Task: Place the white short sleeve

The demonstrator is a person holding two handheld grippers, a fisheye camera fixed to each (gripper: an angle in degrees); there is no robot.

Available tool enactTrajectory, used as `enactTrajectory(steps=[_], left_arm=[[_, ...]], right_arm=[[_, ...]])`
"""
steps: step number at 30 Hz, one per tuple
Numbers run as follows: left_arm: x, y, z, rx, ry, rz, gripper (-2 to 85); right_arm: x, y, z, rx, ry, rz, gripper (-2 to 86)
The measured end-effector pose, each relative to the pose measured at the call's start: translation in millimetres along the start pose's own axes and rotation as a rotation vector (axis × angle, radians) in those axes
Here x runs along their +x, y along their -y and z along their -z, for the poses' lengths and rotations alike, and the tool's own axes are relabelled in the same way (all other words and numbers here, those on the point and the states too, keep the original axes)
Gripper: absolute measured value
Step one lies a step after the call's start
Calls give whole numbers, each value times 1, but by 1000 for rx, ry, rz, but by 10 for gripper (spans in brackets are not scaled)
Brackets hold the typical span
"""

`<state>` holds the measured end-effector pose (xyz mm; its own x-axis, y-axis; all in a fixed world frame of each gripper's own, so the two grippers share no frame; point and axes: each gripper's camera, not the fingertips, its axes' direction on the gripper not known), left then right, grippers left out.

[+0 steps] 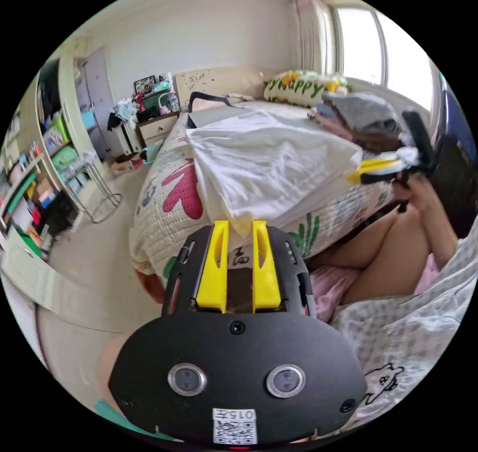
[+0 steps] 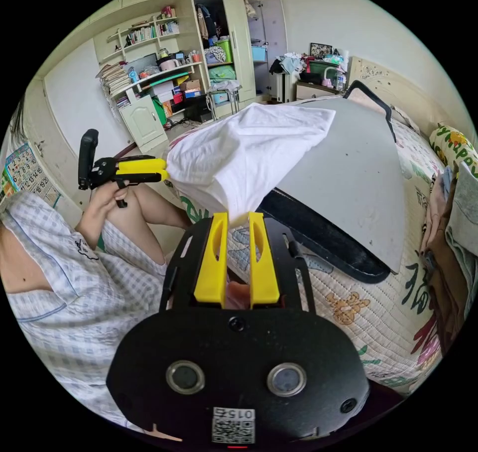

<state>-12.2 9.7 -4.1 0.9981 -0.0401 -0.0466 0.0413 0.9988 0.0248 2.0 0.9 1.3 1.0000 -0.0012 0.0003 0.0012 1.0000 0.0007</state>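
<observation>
- White short sleeve (image 2: 249, 158) hangs bunched over the bed (image 2: 368, 307), partly on a grey board (image 2: 348, 178).
- Left gripper (image 1: 240, 228) and right gripper (image 2: 238, 219): jaws pinching opposite garment edges.
- Shelves (image 2: 149, 73) cluttered; garment's sleeves hidden in folds.

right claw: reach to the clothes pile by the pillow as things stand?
Probably not yet. The right claw is shut on the white shirt, and the left claw grips another edge. The clothes pile sits across the bed with open space between, but the right claw would have to drop the shirt first.
</observation>
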Motion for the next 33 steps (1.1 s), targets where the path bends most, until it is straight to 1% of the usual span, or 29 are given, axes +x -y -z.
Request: enactTrajectory(steps=[3, 5, 8, 11, 13, 16, 19, 21, 25, 27, 31, 33], left_arm=[[-25, -18, 4, 14, -99, 58, 57], [-37, -26, 3, -3, -159, 78, 57], [-53, -38, 11, 26, -253, 93, 60], [-68, -45, 19, 52, -304, 104, 60], [-77, -48, 17, 27, -291, 120, 57], [-87, -55, 26, 41, -262, 119, 25], [-93, -59, 57, 38, -141, 69, 4], [-99, -60, 79, 3, -60, 44, -1], [-98, -57, 78, -87, -37, 0, -3], [-94, -54, 60, -157, -11, -29, -3], [-99, -46, 47, -199, -13, -24, 2], [-109, -35, 55, -216, -23, -22, 11]], right_arm=[[3, -2, -4, 0, -4, 5, 69], [4, -2, -7, -4, -13, 6, 66], [5, -4, -13, -8, -37, 6, 58], [5, -5, -17, -10, -62, 6, 44], [4, -5, -20, -12, -70, 9, 38], [1, -6, -24, -13, -93, 27, 21], [-4, -8, -28, -23, -126, 44, 0], [-14, -8, -33, -46, -185, 94, -5], [-38, -7, -48, -109, -321, 204, -8], [-53, -9, -56, -147, -409, 275, -9], [-64, -12, -61, -163, -436, 301, -10], [-64, -18, -62, -122, -413, 258, -10]])
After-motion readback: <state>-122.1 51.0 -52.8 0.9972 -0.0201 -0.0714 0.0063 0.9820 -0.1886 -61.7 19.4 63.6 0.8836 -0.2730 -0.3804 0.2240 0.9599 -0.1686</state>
